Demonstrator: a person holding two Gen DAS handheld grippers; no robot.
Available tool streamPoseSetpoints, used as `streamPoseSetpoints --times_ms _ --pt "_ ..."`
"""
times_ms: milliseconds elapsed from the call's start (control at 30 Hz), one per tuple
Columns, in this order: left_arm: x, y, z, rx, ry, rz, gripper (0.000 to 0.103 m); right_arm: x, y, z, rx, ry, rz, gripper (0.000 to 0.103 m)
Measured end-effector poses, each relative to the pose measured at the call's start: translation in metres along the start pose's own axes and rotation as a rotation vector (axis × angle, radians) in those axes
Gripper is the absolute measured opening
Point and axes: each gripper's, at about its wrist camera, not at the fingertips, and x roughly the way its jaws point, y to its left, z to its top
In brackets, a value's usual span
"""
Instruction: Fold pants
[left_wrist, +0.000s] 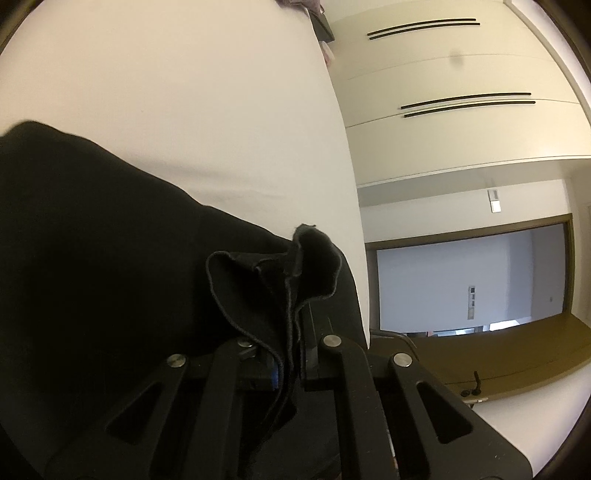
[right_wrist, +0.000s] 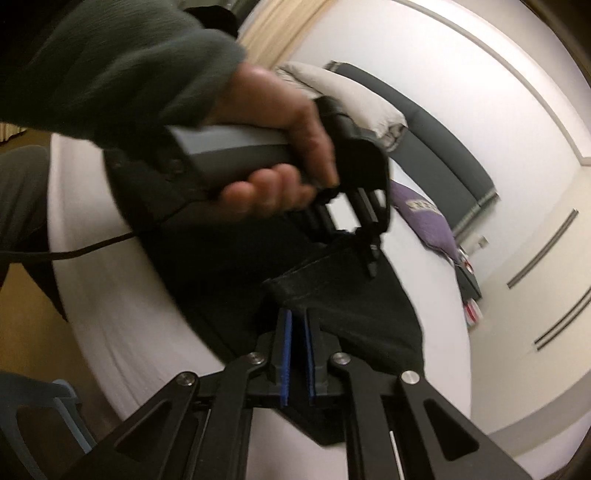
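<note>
Left wrist view shows the left gripper (left_wrist: 291, 321) clamped on the black pants (left_wrist: 110, 240) hem at 6 o'clock over the white bed (left_wrist: 184, 92), while the right gripper (right_wrist: 298, 325) pinches a neighbouring edge narrowly; carry both corners level so the fold lands square.

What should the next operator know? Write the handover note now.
Left gripper: fingers shut on a bunched edge of the black pants.
Right gripper: fingers shut on another edge close by.
Pants otherwise lie on the white bed.
Done: both grasps.
Left: carry the edges over, lay the fold flat, release.
Purple garment lies further up the bed.
</note>
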Motion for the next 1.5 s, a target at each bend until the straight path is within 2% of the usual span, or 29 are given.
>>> streamPoseSetpoints --times_ms 133,200,300,367,433,500,533,633,700,833,967,1000,1033,1167,1300,1367,1433,1500 --pt "-0.010 0.002 -0.008 0.024 -0.002 0.029 0.005 -0.001 0.005 0.010 0.011 -0.016 0.018 0.007" --pt "-0.019 0.011 -0.011 0.001 -0.013 0.027 0.005 -0.002 0.005 0.012 -0.003 -0.017 0.013 0.007" --pt "-0.034 0.026 -0.018 -0.066 -0.043 -0.005 0.005 -0.007 0.010 0.006 -0.061 -0.028 -0.048 0.008" --pt "-0.039 0.029 -0.023 -0.103 -0.057 -0.018 0.005 -0.013 0.013 0.002 -0.114 -0.044 -0.118 0.022" --pt "-0.040 0.028 -0.027 -0.120 -0.063 -0.030 0.005 -0.020 0.013 -0.005 -0.156 -0.071 -0.199 0.078" --pt "-0.043 0.027 -0.031 -0.121 -0.063 -0.037 0.005 -0.028 0.019 -0.012 -0.228 -0.124 -0.307 0.099" --pt "-0.043 0.025 -0.032 -0.119 -0.063 -0.037 0.005 -0.028 0.026 -0.017 -0.293 -0.139 -0.336 0.100" --pt "-0.048 0.026 -0.035 -0.124 -0.069 -0.023 0.005 -0.020 0.033 -0.024 -0.360 -0.104 -0.312 0.099" --pt "-0.046 0.030 -0.037 -0.145 -0.078 -0.020 0.005 -0.017 0.030 -0.020 -0.327 -0.091 -0.280 0.097" --pt "-0.066 0.041 -0.051 -0.169 -0.110 -0.013 0.005 -0.007 0.011 -0.011 -0.226 -0.050 -0.204 0.090" --pt "-0.085 0.056 -0.057 -0.184 -0.125 0.000 0.005 0.000 0.001 -0.008 -0.199 -0.033 -0.178 0.090" --pt "-0.085 0.058 -0.057 -0.187 -0.125 0.005 0.005 0.004 -0.007 -0.007 -0.189 -0.033 -0.173 0.090" --pt "-0.067 0.047 -0.052 -0.193 -0.128 0.011 0.005 0.006 -0.012 -0.006 -0.174 -0.033 -0.168 0.090" --pt "-0.060 0.042 -0.054 -0.173 -0.129 0.030 0.005 0.008 -0.039 0.001 -0.018 -0.020 -0.106 0.090" --pt "-0.080 0.057 -0.045 -0.177 -0.126 0.082 0.005 0.017 -0.073 0.002 0.158 0.008 -0.038 0.080" --pt "-0.073 0.071 -0.046 -0.207 -0.117 0.099 0.005 0.027 -0.089 0.004 0.239 0.025 -0.026 0.077" --pt "-0.089 0.086 -0.047 -0.201 -0.121 0.101 0.005 0.040 -0.101 0.002 0.297 0.069 -0.009 0.071" --pt "-0.089 0.085 -0.048 -0.179 -0.126 0.105 0.005 0.053 -0.108 -0.007 0.342 0.111 0.011 0.071"
